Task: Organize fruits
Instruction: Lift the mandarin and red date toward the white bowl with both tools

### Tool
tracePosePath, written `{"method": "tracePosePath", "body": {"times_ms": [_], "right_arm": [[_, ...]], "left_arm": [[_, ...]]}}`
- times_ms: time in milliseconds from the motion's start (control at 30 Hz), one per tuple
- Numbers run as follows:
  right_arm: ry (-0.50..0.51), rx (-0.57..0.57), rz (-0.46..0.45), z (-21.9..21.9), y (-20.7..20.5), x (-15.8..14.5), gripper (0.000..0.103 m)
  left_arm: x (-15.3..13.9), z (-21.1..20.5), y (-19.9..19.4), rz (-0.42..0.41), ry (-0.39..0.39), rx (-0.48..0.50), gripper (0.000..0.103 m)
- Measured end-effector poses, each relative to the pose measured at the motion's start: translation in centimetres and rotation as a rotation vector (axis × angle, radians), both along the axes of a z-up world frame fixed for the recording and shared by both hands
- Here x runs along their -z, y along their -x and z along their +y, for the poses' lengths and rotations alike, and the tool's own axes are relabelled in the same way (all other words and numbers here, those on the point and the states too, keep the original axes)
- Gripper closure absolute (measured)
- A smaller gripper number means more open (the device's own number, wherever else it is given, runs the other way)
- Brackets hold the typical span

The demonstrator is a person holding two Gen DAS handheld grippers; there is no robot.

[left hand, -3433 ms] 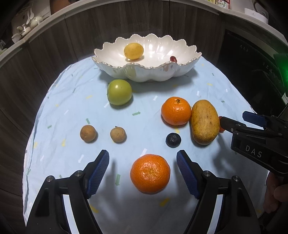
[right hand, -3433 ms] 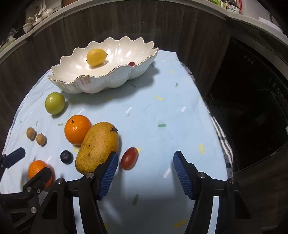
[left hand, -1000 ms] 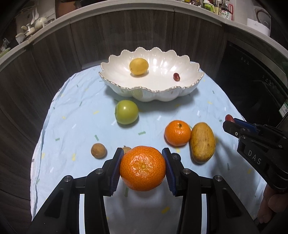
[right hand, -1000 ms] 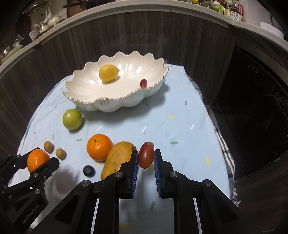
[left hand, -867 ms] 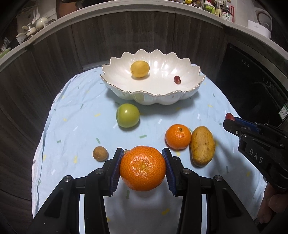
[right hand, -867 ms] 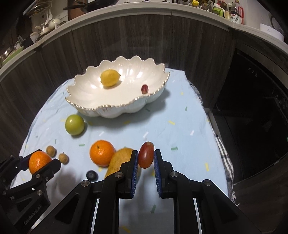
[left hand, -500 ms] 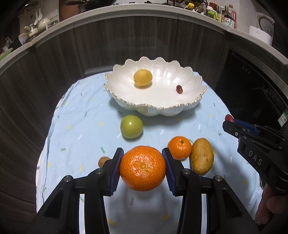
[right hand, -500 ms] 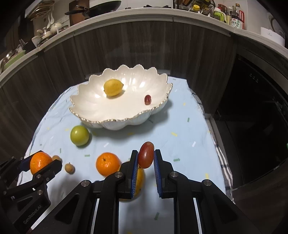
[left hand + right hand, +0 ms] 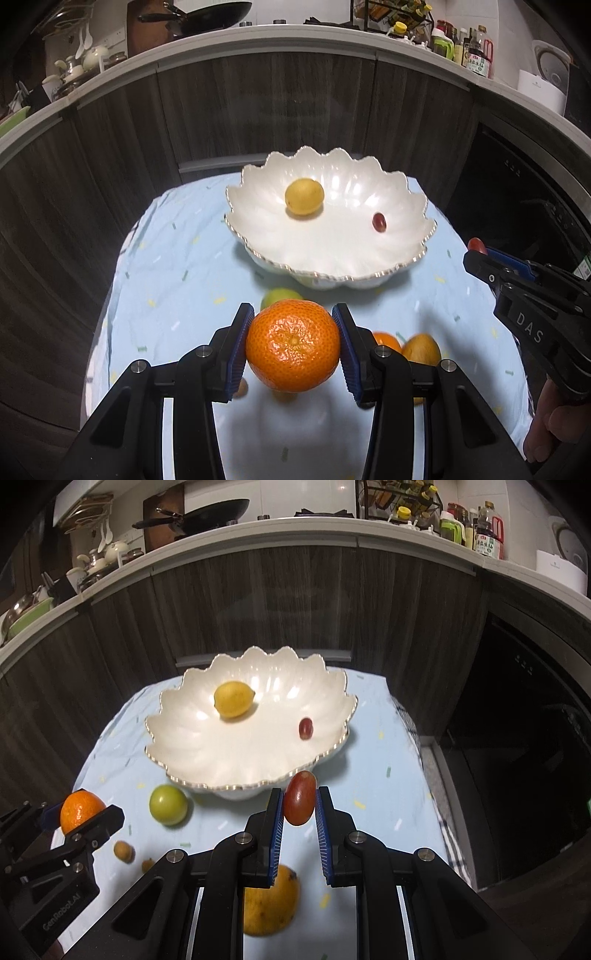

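My left gripper (image 9: pixel 293 341) is shut on a large orange (image 9: pixel 293 345), held in the air in front of the white scalloped bowl (image 9: pixel 332 273). My right gripper (image 9: pixel 299 805) is shut on a red grape tomato (image 9: pixel 300 802), raised near the bowl's front rim (image 9: pixel 236 786). The bowl holds a yellow lemon (image 9: pixel 233 698) and a small red grape (image 9: pixel 306 727). On the light blue cloth below lie a green fruit (image 9: pixel 168 805), a mango (image 9: pixel 269 901), a second orange (image 9: pixel 386 341) and two small brown fruits (image 9: pixel 123 850).
The light blue cloth (image 9: pixel 166 266) covers a small table set against dark wood cabinets (image 9: pixel 258 110). A dark oven front (image 9: pixel 517 757) stands to the right. The counter above holds bottles and a pan (image 9: pixel 207 511).
Both grippers closed on their fruits, the left on the orange and the right on the red tomato, and lifted them up and forward toward the bowl.
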State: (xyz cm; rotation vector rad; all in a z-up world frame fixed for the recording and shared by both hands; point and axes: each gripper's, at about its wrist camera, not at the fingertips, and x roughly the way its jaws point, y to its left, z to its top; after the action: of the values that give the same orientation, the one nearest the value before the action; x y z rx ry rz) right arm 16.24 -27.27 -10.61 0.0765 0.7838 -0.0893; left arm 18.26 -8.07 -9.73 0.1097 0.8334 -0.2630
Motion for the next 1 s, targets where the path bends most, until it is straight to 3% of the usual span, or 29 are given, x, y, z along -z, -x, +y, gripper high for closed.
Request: {"method": "tracePosePath", "body": {"times_ms": [1000], "right_arm": [[0.025, -0.008, -0.057, -0.3, -6.1, -1.7, 0.084]], "left_arm": [[-2.5, -0.4, -7.8, -0.068, 0.018, 0.036, 0.060]]}}
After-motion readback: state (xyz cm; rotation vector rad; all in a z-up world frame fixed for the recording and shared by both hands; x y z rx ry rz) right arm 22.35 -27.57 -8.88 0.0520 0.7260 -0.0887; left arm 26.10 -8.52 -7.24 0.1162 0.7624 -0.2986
